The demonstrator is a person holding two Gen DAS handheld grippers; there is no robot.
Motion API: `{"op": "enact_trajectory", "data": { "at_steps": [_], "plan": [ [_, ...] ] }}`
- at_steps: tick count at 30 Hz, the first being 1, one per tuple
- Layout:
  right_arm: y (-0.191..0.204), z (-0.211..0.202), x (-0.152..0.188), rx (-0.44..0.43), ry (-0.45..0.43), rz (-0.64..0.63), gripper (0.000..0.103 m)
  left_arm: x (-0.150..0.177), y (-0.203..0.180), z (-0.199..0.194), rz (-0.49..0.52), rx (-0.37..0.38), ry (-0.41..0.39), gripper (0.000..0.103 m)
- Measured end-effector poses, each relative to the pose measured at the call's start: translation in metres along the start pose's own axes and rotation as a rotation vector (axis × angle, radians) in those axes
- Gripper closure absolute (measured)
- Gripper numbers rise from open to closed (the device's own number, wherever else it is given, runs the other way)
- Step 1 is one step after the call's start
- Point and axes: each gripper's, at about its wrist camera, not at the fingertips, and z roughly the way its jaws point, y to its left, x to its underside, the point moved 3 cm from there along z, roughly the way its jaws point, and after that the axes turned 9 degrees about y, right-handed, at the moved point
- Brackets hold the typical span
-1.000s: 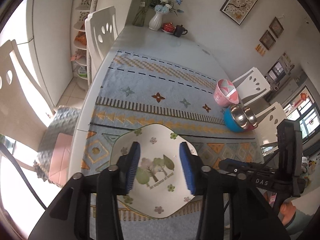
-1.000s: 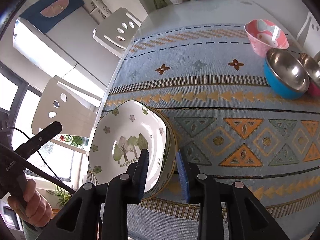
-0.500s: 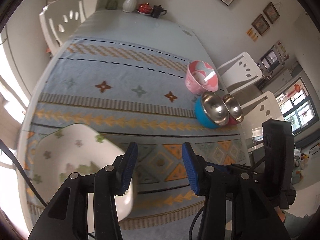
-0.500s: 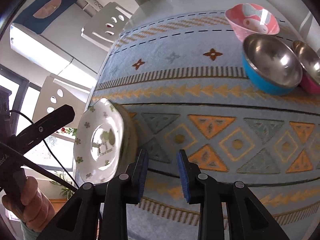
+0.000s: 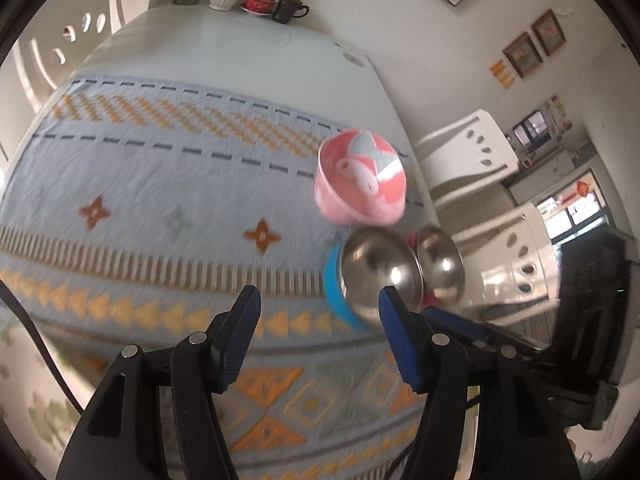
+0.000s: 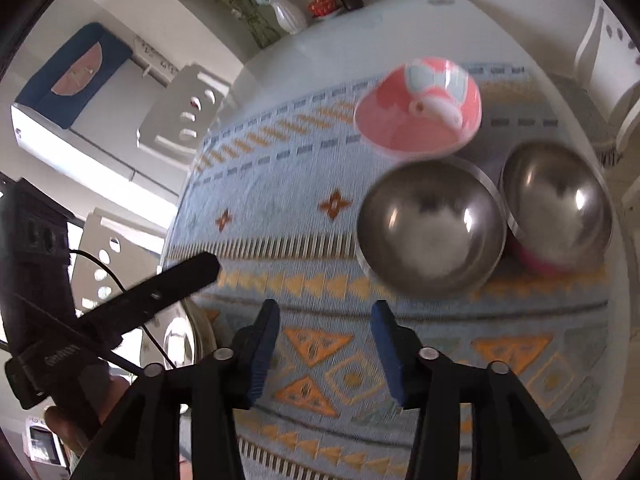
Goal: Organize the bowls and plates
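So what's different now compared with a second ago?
Both grippers, left gripper and right gripper, swung from the flowered plates toward the bowls, open and empty. The pink bowl, blue steel bowl and small steel bowl stayed put.

No legible text in the left wrist view. Framed pictures on the wall, the small orange wall tags (image 5: 501,73) and the red hanging ornament (image 5: 583,189) at the window all too small or blurred to read.

Right wrist view: pale lettering on the black body of the left gripper's handle bar (image 6: 60,357), upside down and smeared, not readable. The blue cloth (image 6: 74,76) draped over the white appliance carries a pink half-round patch with a faint mark; no letters can be made out. Bowls and patterned cloth on the bench carry pictures and shapes only.
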Motion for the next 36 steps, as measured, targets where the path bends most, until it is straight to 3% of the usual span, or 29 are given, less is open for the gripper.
{"op": "enact_trajectory", "data": {
  "at_steps": [6,9,14,15,17,20,23,25,28,30,33,36],
  "plan": [
    [-0.038,-0.014,-0.07,0.113,-0.105,0.067,0.054,-0.052,-0.011,0.042,-0.03,-0.042,0.005,0.044],
    [-0.057,-0.003,-0.098,0.193,-0.093,0.091,0.054,-0.07,-0.011,0.064,-0.051,-0.048,0.023,0.046],
    [-0.094,0.012,-0.127,0.213,-0.039,0.179,0.054,-0.089,-0.006,0.096,-0.095,-0.033,0.056,0.054],
    [-0.102,0.016,-0.131,0.199,-0.026,0.194,0.054,-0.092,-0.005,0.103,-0.102,-0.036,0.066,0.058],
    [-0.114,0.021,-0.137,0.173,-0.016,0.207,0.054,-0.097,-0.003,0.115,-0.113,-0.033,0.089,0.076],
    [-0.122,0.031,-0.146,0.203,-0.002,0.207,0.056,-0.102,0.0,0.131,-0.13,-0.046,0.116,0.076],
    [-0.128,0.039,-0.151,0.221,0.029,0.211,0.063,-0.103,0.001,0.142,-0.148,-0.012,0.142,0.076],
    [-0.132,0.046,-0.153,0.228,0.053,0.21,0.072,-0.102,-0.001,0.148,-0.14,-0.027,0.149,0.076],
    [-0.134,0.054,-0.152,0.215,0.082,0.198,0.086,-0.102,-0.006,0.154,-0.119,-0.018,0.158,0.09],
    [-0.128,0.055,-0.152,0.201,0.078,0.159,0.092,-0.1,-0.01,0.151,-0.097,-0.049,0.145,0.09],
    [-0.116,0.053,-0.151,0.248,0.056,0.089,0.091,-0.096,-0.011,0.139,-0.067,-0.089,0.115,0.09],
    [-0.105,0.047,-0.15,0.226,0.027,0.04,0.091,-0.09,-0.007,0.111,-0.07,-0.084,0.07,0.09]
  ]
}}
